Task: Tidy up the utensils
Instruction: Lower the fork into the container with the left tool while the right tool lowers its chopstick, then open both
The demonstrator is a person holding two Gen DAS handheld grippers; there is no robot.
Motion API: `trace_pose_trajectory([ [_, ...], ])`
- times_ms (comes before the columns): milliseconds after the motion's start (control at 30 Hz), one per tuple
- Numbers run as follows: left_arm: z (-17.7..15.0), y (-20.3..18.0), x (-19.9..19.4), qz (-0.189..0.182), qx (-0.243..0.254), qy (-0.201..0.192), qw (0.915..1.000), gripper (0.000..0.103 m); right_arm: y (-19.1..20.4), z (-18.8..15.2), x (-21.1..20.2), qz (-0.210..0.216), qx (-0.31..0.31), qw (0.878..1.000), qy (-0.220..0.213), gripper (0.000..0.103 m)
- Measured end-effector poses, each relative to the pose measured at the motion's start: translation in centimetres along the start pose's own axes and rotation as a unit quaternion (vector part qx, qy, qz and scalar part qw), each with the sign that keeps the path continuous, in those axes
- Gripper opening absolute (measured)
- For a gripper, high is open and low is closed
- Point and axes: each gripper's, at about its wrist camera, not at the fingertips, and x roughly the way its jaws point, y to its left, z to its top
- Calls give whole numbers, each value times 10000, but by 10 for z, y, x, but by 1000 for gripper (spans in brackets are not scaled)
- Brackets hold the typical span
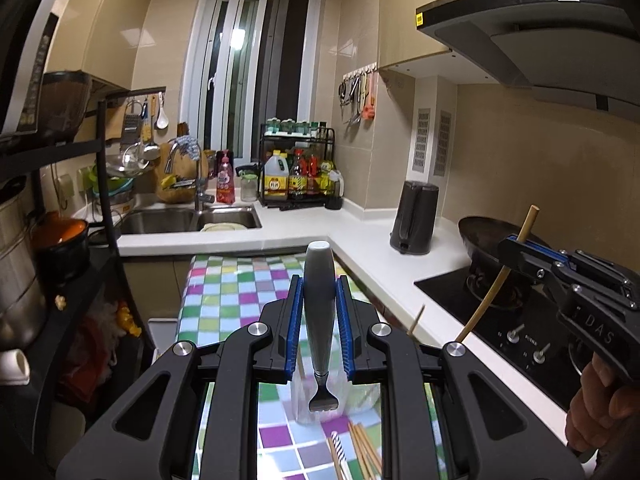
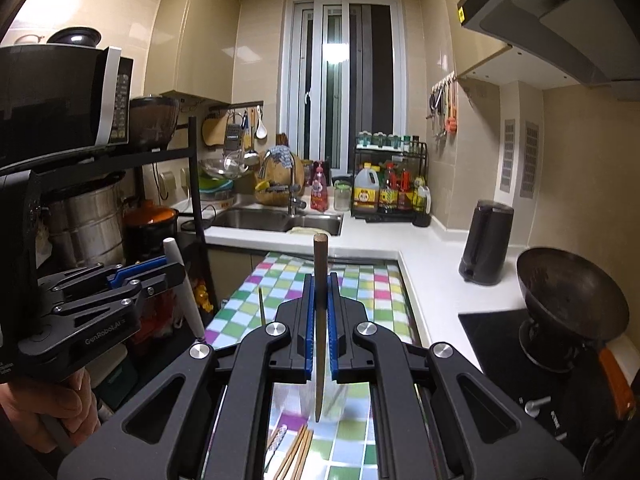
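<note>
Fork (image 1: 320, 312) upright between left gripper (image 1: 320, 328) fingers (image 1: 294, 320).

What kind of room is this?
A small home kitchen, by the look of it: a steel sink under the window, a gas hob with a wok, and a microwave on a rack.

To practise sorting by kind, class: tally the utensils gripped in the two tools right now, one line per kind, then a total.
Fork: 1
Chopstick: 1
Total: 2
</note>
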Motion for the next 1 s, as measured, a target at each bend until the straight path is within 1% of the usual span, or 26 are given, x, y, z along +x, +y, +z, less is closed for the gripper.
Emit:
trace_pose_trajectory([
  [133, 26, -1, 19, -108, -22, -70, 9999, 17, -3, 20, 21, 45, 61, 9999, -77, 6],
  [233, 33, -2, 38, -165, -78, -30, 9998, 17, -5, 25, 41, 47, 138, 9999, -16, 6],
  [300, 30, -1, 52, -164, -122, 50, 9998, 17, -6, 22, 55, -2, 151, 9999, 48, 6],
  [400, 14, 5, 75, -226, -284, 316, 9988, 17, -9, 12, 73, -48, 215, 9996, 185, 6],
  [467, 2, 6, 88, -250, -303, 473, 9981, 17, -12, 3, 83, -70, 218, 9994, 269, 6],
  [667, -33, 10, 116, -210, -328, 774, 9962, 17, -11, -22, 105, -127, 129, 9987, 466, 6],
  [800, -54, 9, 126, -121, -288, 924, 9952, 17, -7, -38, 118, -135, -20, 9979, 626, 6],
  [1000, -73, 9, 137, -41, -266, 1095, 9936, 17, -3, -61, 135, -165, -131, 9956, 913, 6],
])
